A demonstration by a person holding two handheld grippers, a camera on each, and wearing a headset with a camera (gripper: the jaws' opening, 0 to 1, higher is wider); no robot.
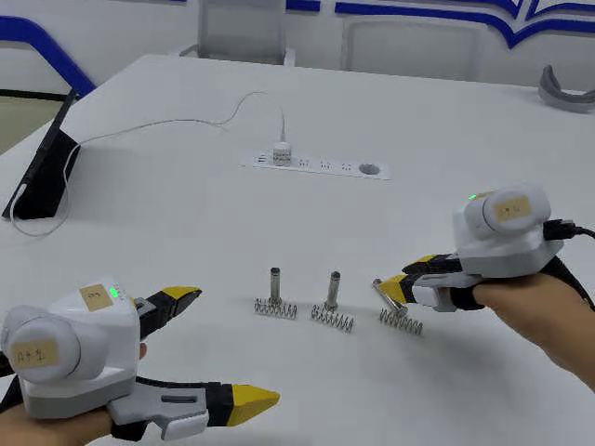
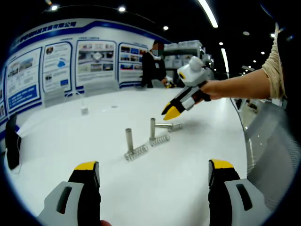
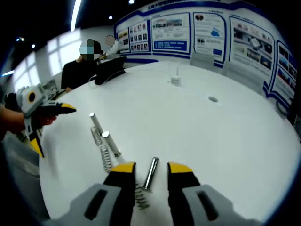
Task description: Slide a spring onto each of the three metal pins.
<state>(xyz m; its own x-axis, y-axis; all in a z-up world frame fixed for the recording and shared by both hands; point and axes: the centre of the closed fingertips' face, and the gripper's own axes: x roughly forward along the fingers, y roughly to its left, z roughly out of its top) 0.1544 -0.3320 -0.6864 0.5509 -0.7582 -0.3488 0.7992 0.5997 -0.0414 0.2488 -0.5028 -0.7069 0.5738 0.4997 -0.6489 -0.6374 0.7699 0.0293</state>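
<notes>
Two metal pins [image 1: 275, 282] [image 1: 333, 289] stand upright on the white table, each with a spring [image 1: 276, 308] [image 1: 332, 320] lying in front of it. The third pin [image 1: 386, 295] is tipped over beside its spring [image 1: 401, 321]. My right gripper [image 1: 404, 279] is at that pin; in the right gripper view the pin [image 3: 151, 173] lies between the yellow-tipped jaws of the right gripper [image 3: 153, 167], which stand a little apart and do not touch it. My left gripper [image 1: 228, 346] is open wide and empty at the near left, some way short of the pins [image 2: 129, 140].
A white power strip [image 1: 316, 165] with a plugged charger [image 1: 282, 153] and its cable lies further back. A dark tablet [image 1: 42, 167] stands at the left table edge. Chairs sit beyond the far edge. A person [image 3: 87, 66] sits at the table.
</notes>
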